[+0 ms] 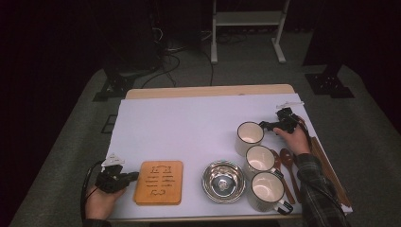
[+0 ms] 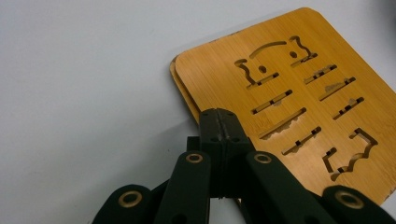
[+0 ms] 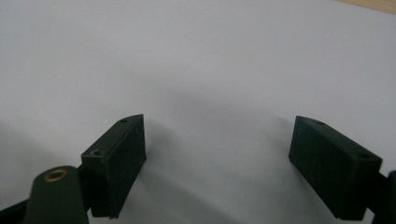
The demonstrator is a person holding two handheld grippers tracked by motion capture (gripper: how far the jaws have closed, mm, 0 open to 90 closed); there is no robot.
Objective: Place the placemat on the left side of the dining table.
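Bamboo trivet (image 2: pixel 289 100) edge at shut left hand-held gripper (image 2: pixel 219 116) tips – right hand-held gripper (image 3: pixel 217 154) wide, bare sheet (image 3: pixel 196 60) ahead.

You worked in a dim room — light fell mostly on the wooden table (image 1: pixel 208 91) under its white sheet (image 1: pixel 189 118). Grey carpet (image 1: pixel 369 137) surrounded it, a white frame stand (image 1: pixel 248 28) stood behind, and black cables (image 1: pixel 165 56) trailed across the floor — beyond was dark.

From my high view I can't make out the small object in the steel bowl (image 1: pixel 223 181), and in the left gripper view the wooden trivet (image 2: pixel 299 98) runs partly under my closed jaws and off the right edge.
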